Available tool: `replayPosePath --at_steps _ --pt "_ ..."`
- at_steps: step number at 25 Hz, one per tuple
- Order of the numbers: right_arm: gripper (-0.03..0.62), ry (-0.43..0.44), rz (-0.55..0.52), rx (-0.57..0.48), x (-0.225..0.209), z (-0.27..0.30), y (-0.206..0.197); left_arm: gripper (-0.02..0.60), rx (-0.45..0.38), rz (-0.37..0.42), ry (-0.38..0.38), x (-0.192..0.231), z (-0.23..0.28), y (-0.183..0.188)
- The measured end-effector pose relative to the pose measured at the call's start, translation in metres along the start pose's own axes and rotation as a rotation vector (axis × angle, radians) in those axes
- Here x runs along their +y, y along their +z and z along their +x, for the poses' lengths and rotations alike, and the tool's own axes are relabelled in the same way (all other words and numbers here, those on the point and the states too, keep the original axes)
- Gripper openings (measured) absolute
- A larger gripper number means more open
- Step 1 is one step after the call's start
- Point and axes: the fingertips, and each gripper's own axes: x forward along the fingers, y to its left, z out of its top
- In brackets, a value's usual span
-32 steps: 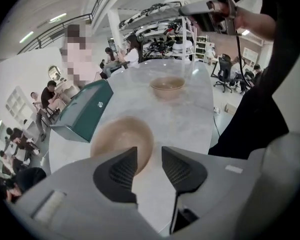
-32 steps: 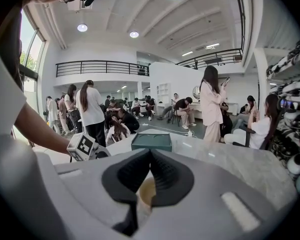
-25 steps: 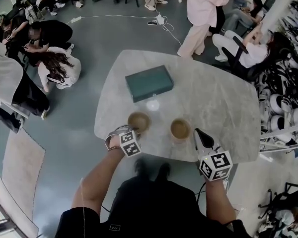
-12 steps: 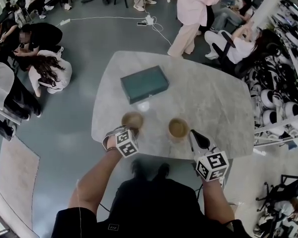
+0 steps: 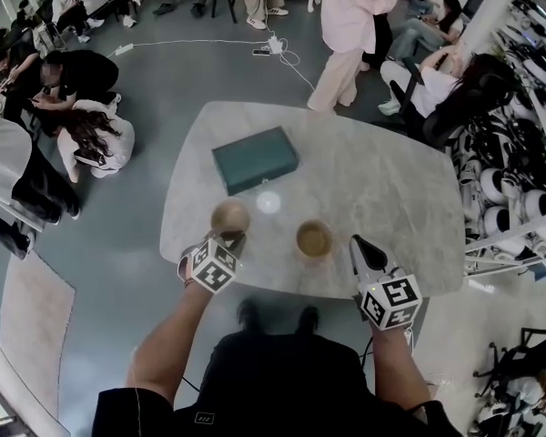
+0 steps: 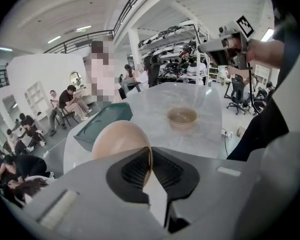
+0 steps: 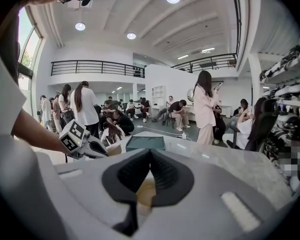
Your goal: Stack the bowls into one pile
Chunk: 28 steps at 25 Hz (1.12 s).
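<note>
My left gripper (image 5: pixel 232 237) is shut on the near rim of a tan bowl (image 5: pixel 229 217). The bowl hangs tilted just above the marble table (image 5: pixel 382 189). In the left gripper view the rim of that bowl (image 6: pixel 121 139) is pinched between the pads (image 6: pixel 135 170). A second tan bowl (image 5: pixel 314 240) stands upright on the table to the right, also seen as the far bowl (image 6: pixel 182 116). My right gripper (image 5: pixel 359 242) hovers just right of the second bowl, shut and empty. That bowl (image 7: pixel 142 194) shows low behind its jaws.
A dark green box (image 5: pixel 255 159) lies on the table beyond the bowls. The table's near edge (image 5: pixel 282 289) runs just under both grippers. Several people sit and stand on the floor around the table, and shelves with equipment (image 5: pixel 528 180) stand at the right.
My left gripper has shut on the left bowl's rim and lifted it off the table, tipping it. The right gripper and the other bowl have hardly shifted.
</note>
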Motion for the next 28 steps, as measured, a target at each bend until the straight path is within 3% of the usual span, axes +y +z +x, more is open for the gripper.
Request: replayPosePath --at_steps 8,13,20,28 --pt "0.003 0.081 0.01 -0.035 -0.067 -0.028 -0.014 0.021 -0.052 -0.112 0.131 -0.025 -0.006 0.071" --pt "0.003 0.115 0.01 -0.053 -0.092 -0.044 -0.018 0.021 -0.099 -0.145 0.168 -0.046 -0.009 0.112" --pt "0.003 0.118 0.02 -0.072 -0.111 -0.056 -0.02 0.021 -0.124 -0.105 0.154 -0.071 0.0 0.15" --pt "0.003 0.081 0.042 -0.08 -0.115 -0.065 -0.022 0.021 -0.125 -0.021 0.063 -0.099 0.017 0.174"
